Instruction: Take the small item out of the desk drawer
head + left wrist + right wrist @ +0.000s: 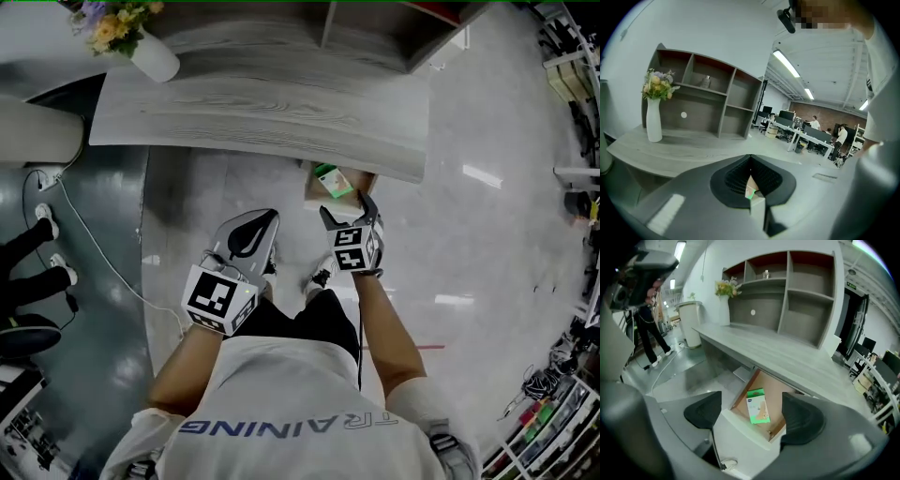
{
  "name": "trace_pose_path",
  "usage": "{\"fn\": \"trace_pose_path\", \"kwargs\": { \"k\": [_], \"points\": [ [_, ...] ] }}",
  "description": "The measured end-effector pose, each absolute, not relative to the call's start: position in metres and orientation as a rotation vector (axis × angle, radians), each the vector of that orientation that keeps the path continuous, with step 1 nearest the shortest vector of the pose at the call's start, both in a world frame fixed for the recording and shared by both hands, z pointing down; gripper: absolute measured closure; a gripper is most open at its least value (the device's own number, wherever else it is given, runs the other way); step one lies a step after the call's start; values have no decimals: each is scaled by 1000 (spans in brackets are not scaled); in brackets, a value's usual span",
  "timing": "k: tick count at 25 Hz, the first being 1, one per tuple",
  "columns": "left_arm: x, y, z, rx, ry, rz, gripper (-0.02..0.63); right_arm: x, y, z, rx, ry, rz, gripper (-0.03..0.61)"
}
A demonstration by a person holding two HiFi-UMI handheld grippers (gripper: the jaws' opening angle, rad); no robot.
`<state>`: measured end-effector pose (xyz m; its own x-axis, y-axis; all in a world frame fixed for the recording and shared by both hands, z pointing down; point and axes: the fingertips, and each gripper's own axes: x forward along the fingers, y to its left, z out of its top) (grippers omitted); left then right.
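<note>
The desk drawer (361,180) stands pulled out from under the grey wooden desk (262,108). Its brown wooden bottom (778,392) shows in the right gripper view. A small green and white box (757,405) lies flat inside it, also seen from above as the box (333,180). My right gripper (349,212) hangs just in front of the drawer. Its jaws (752,416) stand wide open with the box framed between them but farther off, untouched. My left gripper (265,221) is to the left of the drawer, over the floor. Its pads (764,180) are pressed together on nothing.
A white vase of flowers (141,42) stands on the desk's far left, with a shelf unit (375,28) behind. A white cable (94,244) runs over the floor at the left, near a person's legs (28,253). Racks of small items (562,84) line the right side.
</note>
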<state>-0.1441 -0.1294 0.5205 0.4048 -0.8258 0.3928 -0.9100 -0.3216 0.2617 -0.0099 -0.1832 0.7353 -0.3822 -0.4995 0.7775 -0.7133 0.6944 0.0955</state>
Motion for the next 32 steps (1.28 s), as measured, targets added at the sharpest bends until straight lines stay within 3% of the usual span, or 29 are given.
{"fn": "trace_pose_path", "kwargs": {
  "k": [16,20,22,32],
  "points": [
    [-173,-92,599,1995,-1557,233,612,-8,-229,919,769,-1729,145,163],
    [-179,-85,606,1974,-1572,244,612,-1,-231,929,811,-1691,144,189],
    [-181,-85,605,1976,-1576,243,612,1,-230,929,824,-1685,153,239],
    [-168,-97,566,2079,-1551,225,612,2,-213,845,922,-1835,130,250]
  ]
}}
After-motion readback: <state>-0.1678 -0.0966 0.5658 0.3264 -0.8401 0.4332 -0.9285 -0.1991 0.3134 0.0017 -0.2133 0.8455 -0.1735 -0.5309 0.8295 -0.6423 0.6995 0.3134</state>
